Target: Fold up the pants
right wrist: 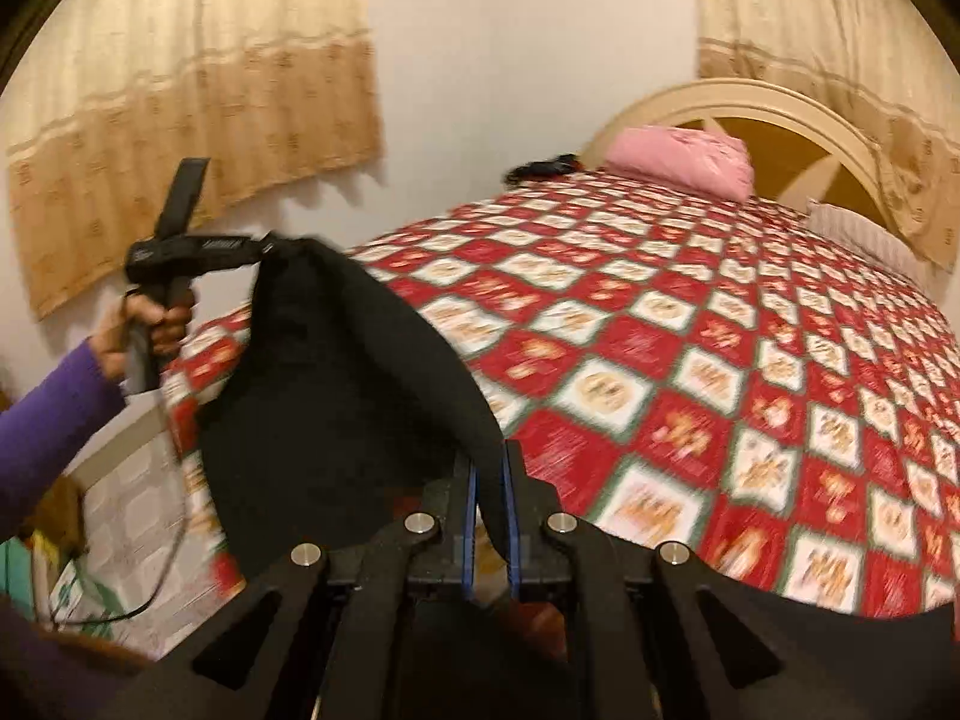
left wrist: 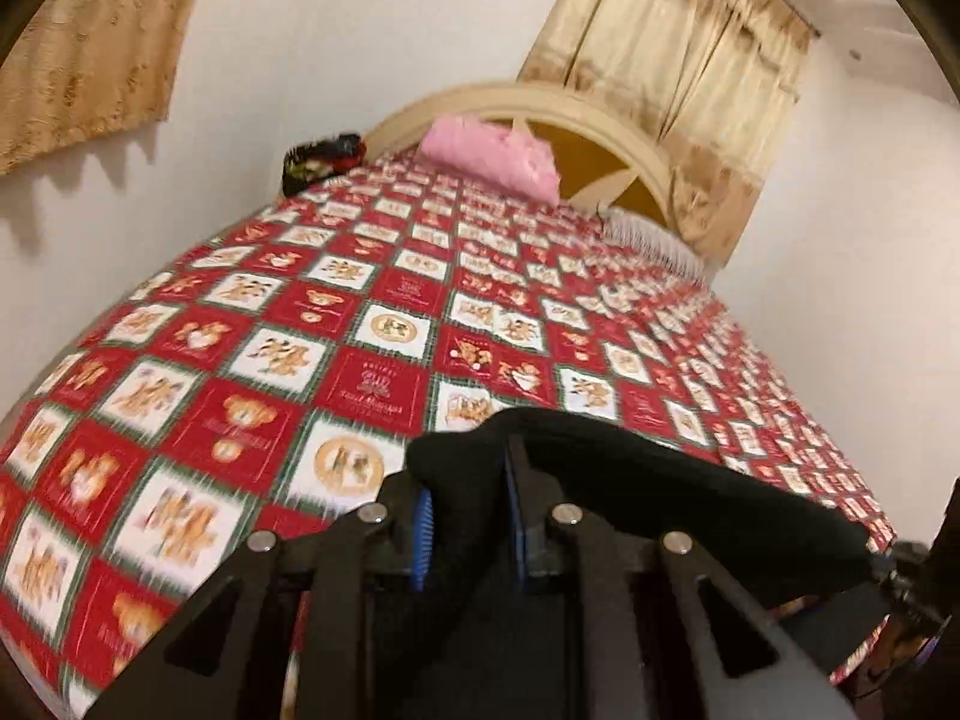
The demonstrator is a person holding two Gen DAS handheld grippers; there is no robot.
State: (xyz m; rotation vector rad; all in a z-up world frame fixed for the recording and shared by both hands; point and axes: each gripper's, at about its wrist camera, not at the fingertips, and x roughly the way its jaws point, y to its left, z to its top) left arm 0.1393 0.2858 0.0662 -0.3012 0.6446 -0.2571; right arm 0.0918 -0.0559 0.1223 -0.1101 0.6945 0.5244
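Left wrist view: the left tool (left wrist: 468,480) has its two blue-padded fingers (left wrist: 423,534) drawn close together, pinching a fold of the black pants (left wrist: 648,480). The cloth bunches over the fingertips and runs off to the right and downward in a dark band toward the lower right edge of the picture. Beyond it stretches the bed (left wrist: 300,324), covered by a red, white and green checked spread with bear prints. At the far end lie a pink pillow (left wrist: 492,153) against the cream arched headboard (left wrist: 612,120), and a dark bundle (left wrist: 324,162) near the wall. Beige curtains (left wrist: 678,48) hang behind the headboard.

Right wrist view: the right tool (right wrist: 489,480) is closed almost fully, its blue pads (right wrist: 511,510) clamping a thin edge of the pants (right wrist: 336,384). The black fabric rises from there up and left, held off the bed, to the left tool (right wrist: 264,249), which grips its other end. A hand (right wrist: 147,324) in a purple sleeve (right wrist: 48,420) holds that tool's handle, with a cable (right wrist: 174,516) hanging below it. The checked bed (right wrist: 690,372) fills the right half, with the pink pillow (right wrist: 684,159) and the headboard (right wrist: 780,114) at its far end. The picture is blurred.
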